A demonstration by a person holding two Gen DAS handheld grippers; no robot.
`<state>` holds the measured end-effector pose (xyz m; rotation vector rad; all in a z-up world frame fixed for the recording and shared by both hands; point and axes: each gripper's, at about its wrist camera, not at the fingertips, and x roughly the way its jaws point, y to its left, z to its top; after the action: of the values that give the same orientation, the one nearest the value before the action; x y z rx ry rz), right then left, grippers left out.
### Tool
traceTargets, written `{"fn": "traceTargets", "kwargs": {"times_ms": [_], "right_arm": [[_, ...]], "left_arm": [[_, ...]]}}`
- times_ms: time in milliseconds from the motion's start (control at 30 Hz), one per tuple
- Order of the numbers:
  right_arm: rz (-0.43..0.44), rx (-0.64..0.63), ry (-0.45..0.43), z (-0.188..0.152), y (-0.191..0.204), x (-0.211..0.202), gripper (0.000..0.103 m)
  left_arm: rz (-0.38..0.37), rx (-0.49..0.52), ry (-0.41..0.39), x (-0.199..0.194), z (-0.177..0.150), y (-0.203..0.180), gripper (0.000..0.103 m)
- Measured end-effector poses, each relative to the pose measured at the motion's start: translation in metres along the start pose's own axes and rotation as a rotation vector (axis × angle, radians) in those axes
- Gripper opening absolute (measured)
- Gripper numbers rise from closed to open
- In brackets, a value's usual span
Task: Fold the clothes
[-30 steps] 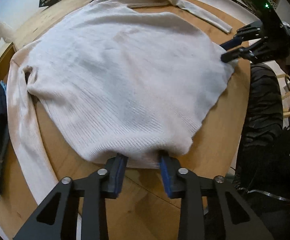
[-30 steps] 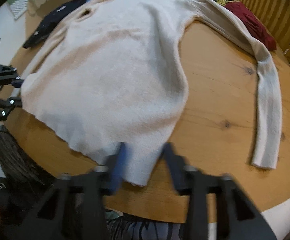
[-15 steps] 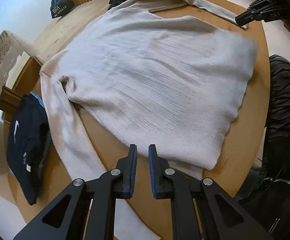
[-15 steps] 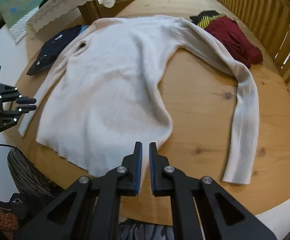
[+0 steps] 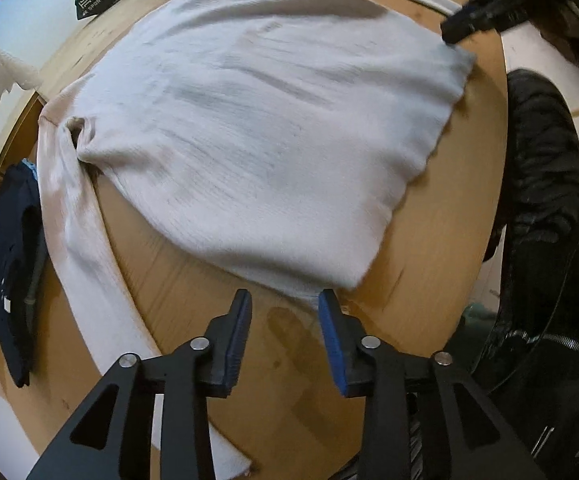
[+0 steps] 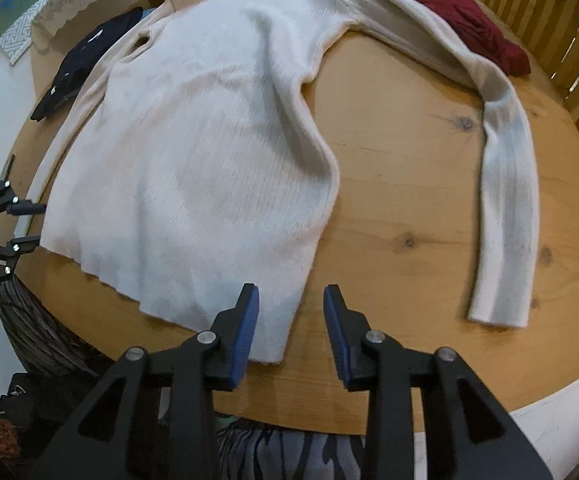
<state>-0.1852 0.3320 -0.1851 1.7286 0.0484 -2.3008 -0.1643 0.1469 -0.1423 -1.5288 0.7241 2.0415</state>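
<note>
Right wrist view: the right gripper [image 6: 289, 300], pressed together half a second ago, is now spread over the sweater [image 6: 209, 152] hem corner. Left gripper [image 5: 283, 304] has likewise spread at the opposite hem corner. Sweater lies flat on the table [image 6: 401, 208]; beyond it, a red garment [image 6: 469, 24].

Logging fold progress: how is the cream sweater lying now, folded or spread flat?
Spread flat. The cream sweater lies open on the wooden table, both sleeves stretched outward, no layer doubled over.
</note>
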Motion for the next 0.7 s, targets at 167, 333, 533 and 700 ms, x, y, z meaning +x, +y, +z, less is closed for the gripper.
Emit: {"fn": "traceTargets", "kwargs": {"times_ms": [167, 333, 533, 700], "right_arm": [[-0.004, -0.019, 0.003, 0.001, 0.005, 0.006, 0.034], [-0.012, -0.069, -0.005, 0.001, 0.014, 0.011, 0.034], [0.071, -0.069, -0.007, 0.001, 0.011, 0.008, 0.007], [0.029, -0.045, -0.060, 0.000, -0.008, -0.018, 0.005]], "left_arm": [[-0.009, 0.028, 0.004, 0.004, 0.009, -0.002, 0.034], [-0.048, 0.075, 0.015, 0.009, 0.015, -0.003, 0.022], [-0.064, 0.116, 0.048, 0.013, 0.016, 0.001, 0.016], [-0.019, 0.103, 0.117, 0.013, -0.005, 0.017, 0.016]]}}
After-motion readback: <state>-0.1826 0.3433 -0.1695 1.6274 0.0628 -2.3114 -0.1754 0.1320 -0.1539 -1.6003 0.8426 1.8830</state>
